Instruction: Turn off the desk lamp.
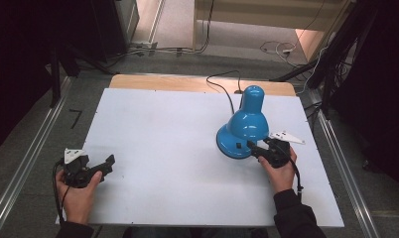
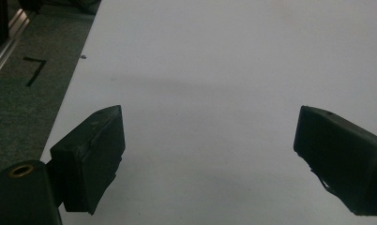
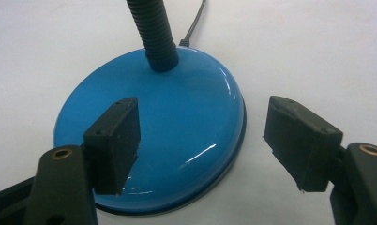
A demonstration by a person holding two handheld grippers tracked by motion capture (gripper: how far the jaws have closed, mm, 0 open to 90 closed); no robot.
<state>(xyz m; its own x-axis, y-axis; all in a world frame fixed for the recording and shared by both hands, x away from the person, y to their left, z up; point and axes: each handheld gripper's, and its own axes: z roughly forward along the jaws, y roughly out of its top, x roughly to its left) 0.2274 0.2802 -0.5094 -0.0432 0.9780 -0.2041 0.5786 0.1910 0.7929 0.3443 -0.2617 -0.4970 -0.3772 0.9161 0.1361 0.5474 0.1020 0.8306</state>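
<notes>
A blue desk lamp stands at the right of the white table (image 1: pixel 163 139), its round base (image 1: pixel 232 145) under the bent-down shade (image 1: pixel 248 119). My right gripper (image 1: pixel 255 148) is at the near right rim of the base. In the right gripper view it (image 3: pixel 203 140) is open: one jaw hangs over the glossy blue base (image 3: pixel 177 117), the other over bare table beside the rim, and nothing is pinched. The black ribbed neck (image 3: pixel 154 33) rises from the base. My left gripper (image 1: pixel 104 164) rests at the table's near left, open (image 2: pixel 207 145) over bare white surface.
The lamp's black cable (image 1: pixel 222 87) runs from the base over the table's wooden far edge (image 1: pixel 187 82). Metal rails (image 1: pixel 33 144) flank the table on grey floor. A black mark (image 2: pixel 35 70) lies on the floor left of the table.
</notes>
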